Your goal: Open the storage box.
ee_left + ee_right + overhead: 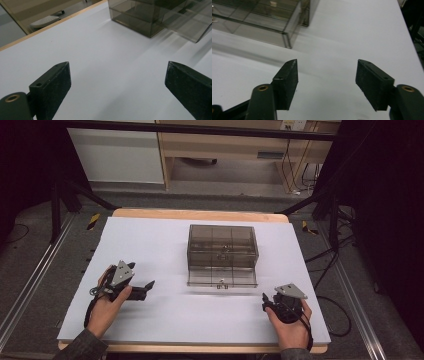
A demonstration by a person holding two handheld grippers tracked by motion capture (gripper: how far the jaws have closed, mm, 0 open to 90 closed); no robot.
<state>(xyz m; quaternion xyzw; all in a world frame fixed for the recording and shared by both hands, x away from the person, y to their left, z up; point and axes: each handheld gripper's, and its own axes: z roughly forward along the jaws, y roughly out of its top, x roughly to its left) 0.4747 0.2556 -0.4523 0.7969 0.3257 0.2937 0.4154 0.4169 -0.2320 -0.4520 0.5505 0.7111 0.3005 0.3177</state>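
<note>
A smoky see-through compartment box stands in the middle of the white board, and its front panel lies folded down flat towards me. My left gripper rests low on the board, left of the box and apart from it. Its jaws stand wide open over bare white surface, with the box farther off at the upper right. My right gripper sits near the front right, below the box's right corner. It is open too, with nothing between its jaws, and the folded-down panel lies ahead to its left.
The board lies on a wooden table whose edge shows at the back. Black stand legs and cables flank the table. A pale cabinet stands behind on the grey floor.
</note>
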